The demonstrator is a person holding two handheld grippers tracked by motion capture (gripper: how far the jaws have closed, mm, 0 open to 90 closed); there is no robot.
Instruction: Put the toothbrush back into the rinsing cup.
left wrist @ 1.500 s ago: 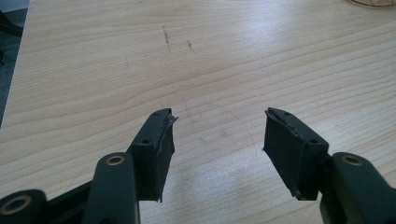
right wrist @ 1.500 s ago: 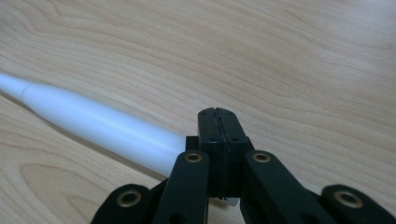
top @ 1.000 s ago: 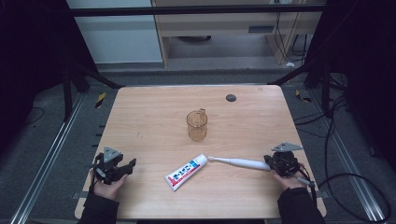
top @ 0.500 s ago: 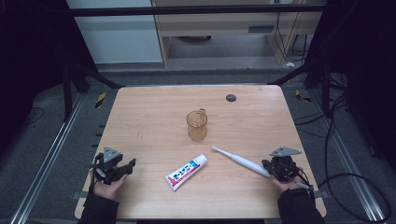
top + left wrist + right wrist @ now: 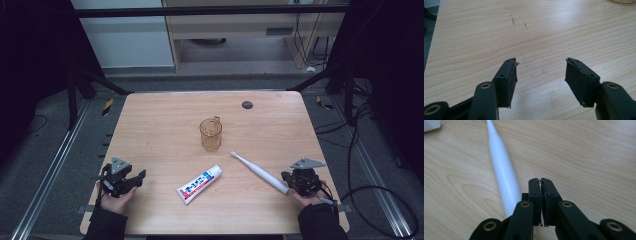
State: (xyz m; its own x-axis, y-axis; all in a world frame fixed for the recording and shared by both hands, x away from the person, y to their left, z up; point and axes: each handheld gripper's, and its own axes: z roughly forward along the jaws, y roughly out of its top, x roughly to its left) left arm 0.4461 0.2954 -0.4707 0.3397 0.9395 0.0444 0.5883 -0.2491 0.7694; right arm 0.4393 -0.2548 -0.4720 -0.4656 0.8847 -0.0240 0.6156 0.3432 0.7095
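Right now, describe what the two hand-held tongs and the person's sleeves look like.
Both are black two-jaw tools. The left tongs and right tongs each carry a grey three-cornered plate on top. The jaws end in flat black pads on arms with brass-coloured rivets. A black cable trails from the right one. Dark sleeves cover both forearms.

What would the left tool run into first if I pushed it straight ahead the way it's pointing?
Probably nothing soon: the left tool faces bare table. The amber cup sits far off and to the side, likely outside that line.
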